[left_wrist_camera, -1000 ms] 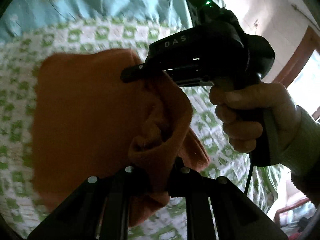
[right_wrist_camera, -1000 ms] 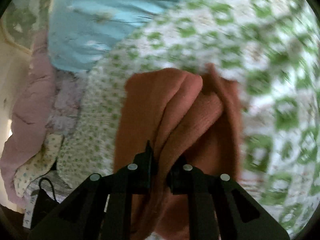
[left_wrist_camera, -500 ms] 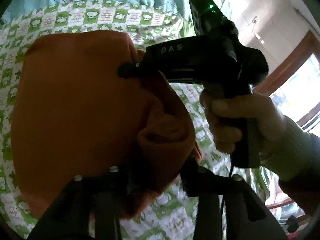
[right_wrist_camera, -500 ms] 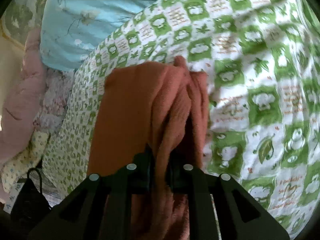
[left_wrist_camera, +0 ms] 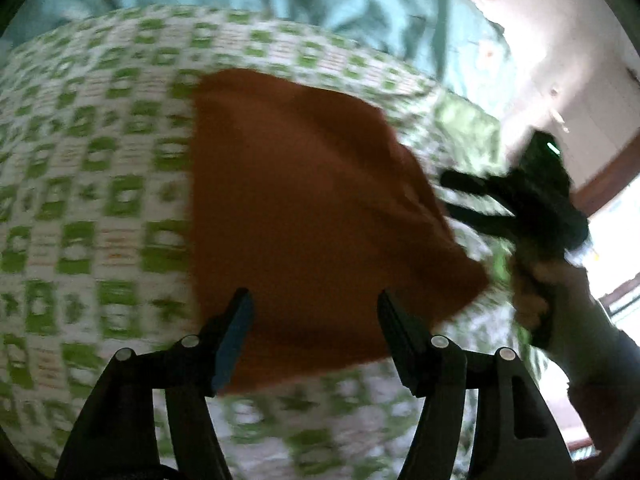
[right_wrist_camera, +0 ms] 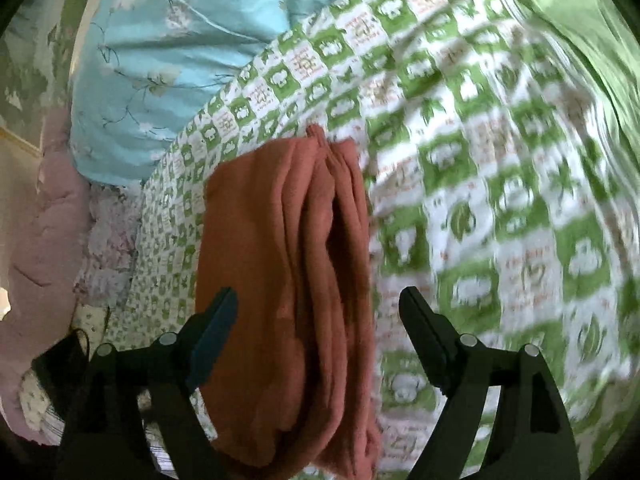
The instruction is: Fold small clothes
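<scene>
An orange-brown garment (left_wrist_camera: 312, 216) lies folded on the green-and-white checked bedspread (left_wrist_camera: 92, 184). My left gripper (left_wrist_camera: 314, 312) is open and empty, its jaws spread just above the garment's near edge. In the right wrist view the same garment (right_wrist_camera: 288, 280) shows as a stack of folded layers, and my right gripper (right_wrist_camera: 318, 312) is open and empty over it. The right gripper also shows in the left wrist view (left_wrist_camera: 472, 200), blurred, held by a hand to the right of the garment.
A light blue flowered quilt (right_wrist_camera: 168, 64) lies at the far side of the bedspread (right_wrist_camera: 480, 168). Pink and patterned bedding (right_wrist_camera: 44, 240) is piled at the left. A cream wall and wooden window frame (left_wrist_camera: 600, 184) stand at the right.
Both grippers have opened and let go of the garment, which now lies folded on the bedspread. The right gripper has drawn off to the right of the garment.
</scene>
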